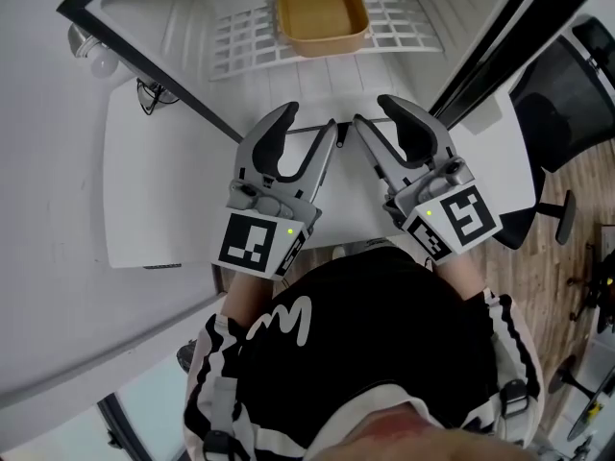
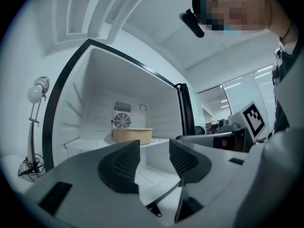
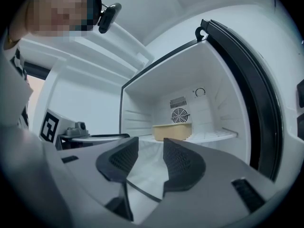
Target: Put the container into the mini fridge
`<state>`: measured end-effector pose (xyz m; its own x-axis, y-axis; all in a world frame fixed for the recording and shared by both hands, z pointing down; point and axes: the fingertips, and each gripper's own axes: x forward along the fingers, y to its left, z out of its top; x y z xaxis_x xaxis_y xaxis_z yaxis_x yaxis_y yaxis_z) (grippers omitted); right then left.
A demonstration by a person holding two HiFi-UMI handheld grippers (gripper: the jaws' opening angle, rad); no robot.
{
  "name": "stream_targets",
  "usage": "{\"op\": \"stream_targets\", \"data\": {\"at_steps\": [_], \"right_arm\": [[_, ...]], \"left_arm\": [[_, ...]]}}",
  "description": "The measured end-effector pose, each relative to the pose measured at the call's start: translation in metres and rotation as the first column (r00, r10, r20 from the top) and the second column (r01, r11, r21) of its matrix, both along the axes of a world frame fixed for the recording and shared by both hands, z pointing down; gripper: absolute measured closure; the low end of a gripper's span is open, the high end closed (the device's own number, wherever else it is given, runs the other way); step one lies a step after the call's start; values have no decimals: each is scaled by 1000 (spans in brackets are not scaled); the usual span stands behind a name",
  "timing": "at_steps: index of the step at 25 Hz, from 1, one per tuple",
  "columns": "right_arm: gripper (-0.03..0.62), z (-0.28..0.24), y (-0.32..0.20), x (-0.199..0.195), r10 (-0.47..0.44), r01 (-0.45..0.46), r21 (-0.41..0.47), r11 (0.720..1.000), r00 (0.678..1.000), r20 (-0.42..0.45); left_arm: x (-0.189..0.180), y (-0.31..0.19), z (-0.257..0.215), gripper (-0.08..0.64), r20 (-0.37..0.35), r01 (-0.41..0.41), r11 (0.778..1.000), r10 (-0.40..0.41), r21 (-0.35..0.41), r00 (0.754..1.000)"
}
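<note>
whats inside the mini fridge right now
A tan container sits on the white wire shelf of the mini fridge, with a round fan vent on the back wall behind it. The container looks empty. Part of the space under the shelf is covered.

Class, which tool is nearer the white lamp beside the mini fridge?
Left. The left tool is to the lamp's right, at the mini fridge's opening; the right tool lies beyond it, farther from the lamp.

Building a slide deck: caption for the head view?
Tan container rests on the open mini fridge's wire shelf; left gripper and right gripper, both open and empty, point toward it.
</note>
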<state>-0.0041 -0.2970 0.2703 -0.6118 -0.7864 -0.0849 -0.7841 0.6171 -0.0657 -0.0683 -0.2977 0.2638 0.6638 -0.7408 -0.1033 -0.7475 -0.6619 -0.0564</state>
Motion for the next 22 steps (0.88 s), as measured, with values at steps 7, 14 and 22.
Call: {"op": "stream_targets", "data": {"at_steps": [7,14,22], "right_arm": [[468,5,13,-8,-7,7,2,1000,1000,-12],[497,12,23,-14,-18,18,3,1000,999,-32],[523,13,30,-17,-26,26,-3,1000,999,-21]], "left_arm": [[-9,9,4,399,-11,10,1000,-10,-10,1000],[-10,17,10,411,-11,5,1000,-5,-23,1000],[-11,23,14,440,-12,-11,999,11,-36,1000]]}}
